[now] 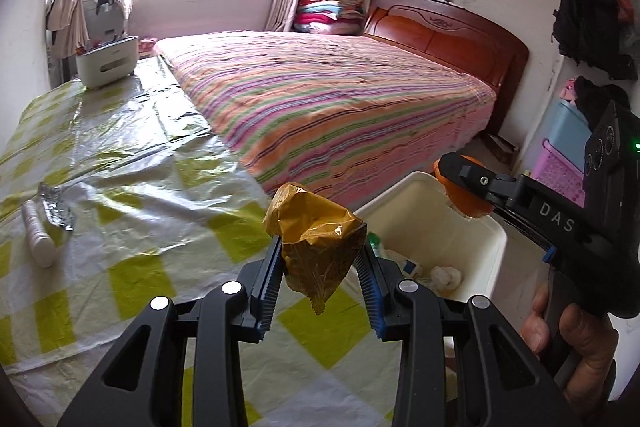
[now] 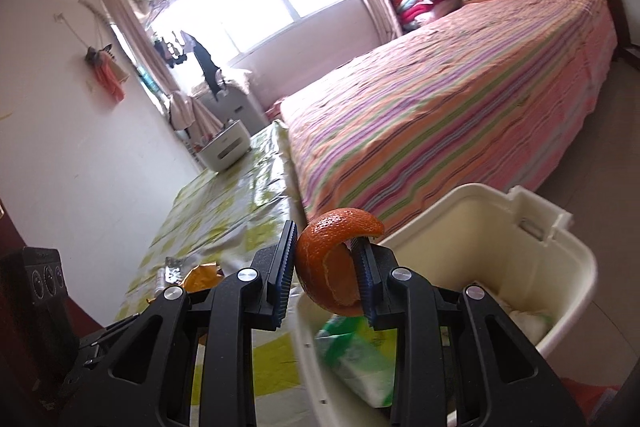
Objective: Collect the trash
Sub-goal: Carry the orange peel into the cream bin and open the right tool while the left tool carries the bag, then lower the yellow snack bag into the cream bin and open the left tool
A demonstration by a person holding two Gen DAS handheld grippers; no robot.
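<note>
My left gripper [image 1: 320, 267] is shut on a crumpled yellow-brown plastic wrapper [image 1: 316, 243], held above the table's right edge, just left of the cream trash bin [image 1: 404, 187]. My right gripper [image 2: 326, 263] is shut on a curled orange peel [image 2: 332, 267] and hangs over the bin [image 2: 500, 211]. The left wrist view shows that gripper [image 1: 452, 179] with the peel [image 1: 472, 203] above the bin's far rim. Inside the bin lie white tissue [image 1: 446, 277] and a green-and-white package [image 2: 356, 355]. A white tube [image 1: 38, 233] and crumpled foil [image 1: 58, 207] lie on the table at left.
The table wears a yellow-checked plastic cloth [image 1: 132, 155]. A white box [image 1: 106, 61] stands at its far end. A striped bed [image 1: 340, 99] runs along the table's right side, behind the bin. A hand [image 1: 576, 343] grips the right tool. Plastic crates [image 1: 564, 147] stand at right.
</note>
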